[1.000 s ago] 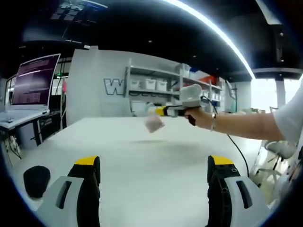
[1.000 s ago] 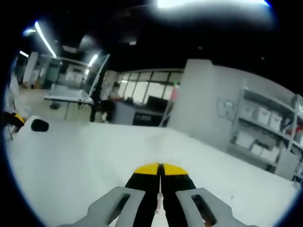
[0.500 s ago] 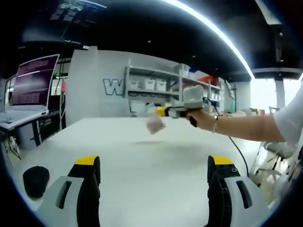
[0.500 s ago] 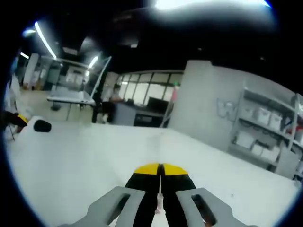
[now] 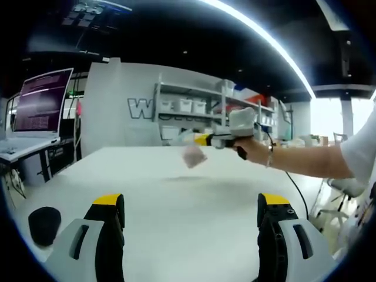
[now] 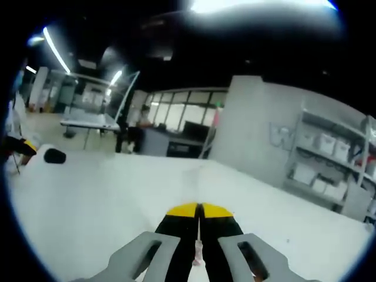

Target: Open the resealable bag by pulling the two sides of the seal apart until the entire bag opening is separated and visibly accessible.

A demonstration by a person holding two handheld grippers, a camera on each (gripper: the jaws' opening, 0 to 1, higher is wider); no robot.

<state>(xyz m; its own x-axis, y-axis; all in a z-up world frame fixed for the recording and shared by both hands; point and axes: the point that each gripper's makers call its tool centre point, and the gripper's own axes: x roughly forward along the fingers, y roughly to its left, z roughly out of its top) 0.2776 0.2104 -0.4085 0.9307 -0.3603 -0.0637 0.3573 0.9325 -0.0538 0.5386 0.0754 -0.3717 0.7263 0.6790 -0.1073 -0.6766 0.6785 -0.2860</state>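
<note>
Bag: a small pale resealable bag is held up above the white table, hanging from the tip of the right gripper.
Right gripper: jaws are pressed together on a thin edge of the bag (seen between the yellow tips in the right gripper view).
Left gripper: jaws are spread wide apart, nothing between them, low over the table.
Other: a dark round object lies on the table near the left jaw.

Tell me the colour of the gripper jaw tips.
Yellow tips on black jaws, clearest on the left gripper in the left gripper view.
</note>
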